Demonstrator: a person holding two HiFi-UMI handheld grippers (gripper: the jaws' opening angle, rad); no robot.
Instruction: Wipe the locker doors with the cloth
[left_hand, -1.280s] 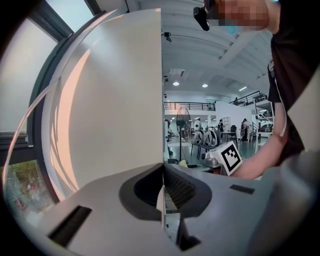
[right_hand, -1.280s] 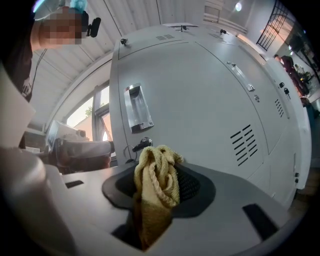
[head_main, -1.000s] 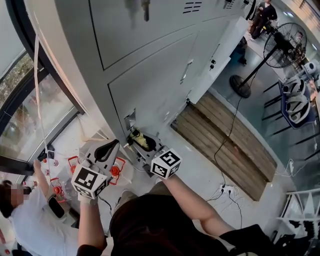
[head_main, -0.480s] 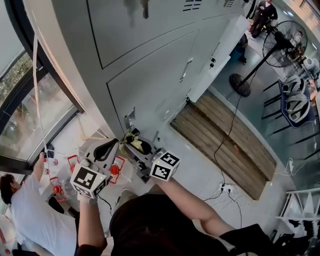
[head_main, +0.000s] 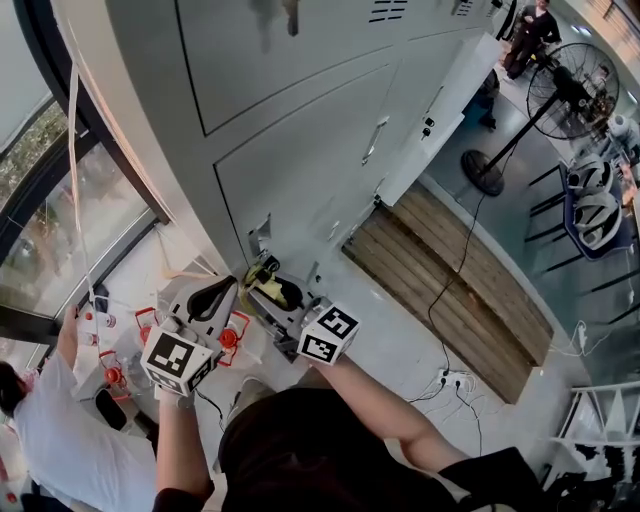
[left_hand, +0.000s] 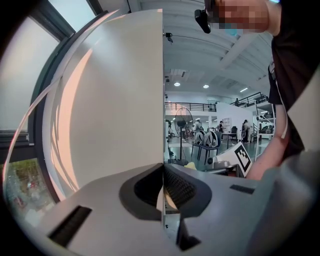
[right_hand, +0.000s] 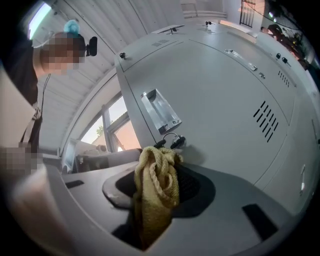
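My right gripper (head_main: 264, 281) is shut on a crumpled yellow cloth (right_hand: 156, 187), also visible as a yellow cloth (head_main: 272, 288) in the head view. The cloth sits just below the lower grey locker door (head_main: 310, 170) near its recessed handle (right_hand: 160, 111) and hanging keys (right_hand: 172, 142). My left gripper (head_main: 208, 299) hangs beside the right one, off the locker's left corner, its jaws shut with nothing between them (left_hand: 162, 185). The locker's side panel (left_hand: 115, 95) fills the left gripper view.
A person in white (head_main: 55, 430) crouches at the lower left by red-and-white items (head_main: 110, 378). A wooden pallet (head_main: 450, 290) and a cable lie on the floor to the right. A standing fan (head_main: 575, 80) and an open locker door (head_main: 440, 110) are farther right.
The right gripper with the cloth has shifted slightly left and down along the door's lower edge. The crouching person has moved lower left. The left gripper stays put.
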